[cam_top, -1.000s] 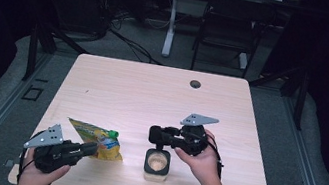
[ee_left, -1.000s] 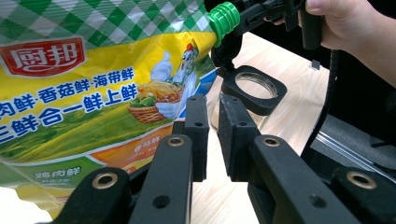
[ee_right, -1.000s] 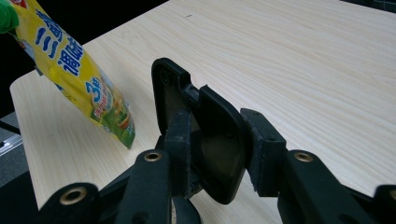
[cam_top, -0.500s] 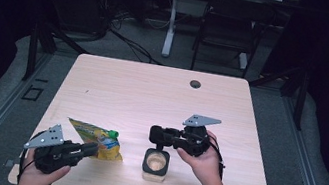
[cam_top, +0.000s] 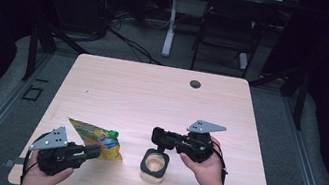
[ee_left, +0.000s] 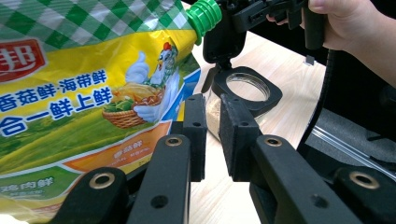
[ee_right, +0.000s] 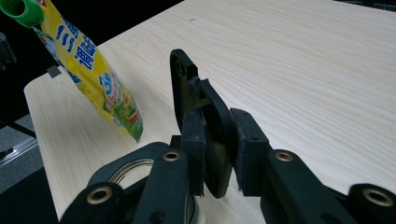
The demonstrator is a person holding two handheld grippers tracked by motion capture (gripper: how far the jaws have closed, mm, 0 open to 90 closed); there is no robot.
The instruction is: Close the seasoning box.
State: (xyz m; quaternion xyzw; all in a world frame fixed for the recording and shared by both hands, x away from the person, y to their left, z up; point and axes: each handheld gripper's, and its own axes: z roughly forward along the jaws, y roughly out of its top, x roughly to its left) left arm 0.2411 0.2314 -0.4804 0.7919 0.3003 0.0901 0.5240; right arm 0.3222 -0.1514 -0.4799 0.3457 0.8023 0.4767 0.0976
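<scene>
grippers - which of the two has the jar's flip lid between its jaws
The right gripper, over the open jar, has just been closing on the black flip lid. The left gripper is at the yellow pouch instead.

I see a glossy printed plastic pouch [ee_left: 88, 88] with a smooth green plastic cap [ee_left: 204, 15], a clear glass jar [cam_top: 154, 166] with its matt black lid [ee_right: 198, 121], and a pale wood-grain table [cam_top: 152, 95].
</scene>
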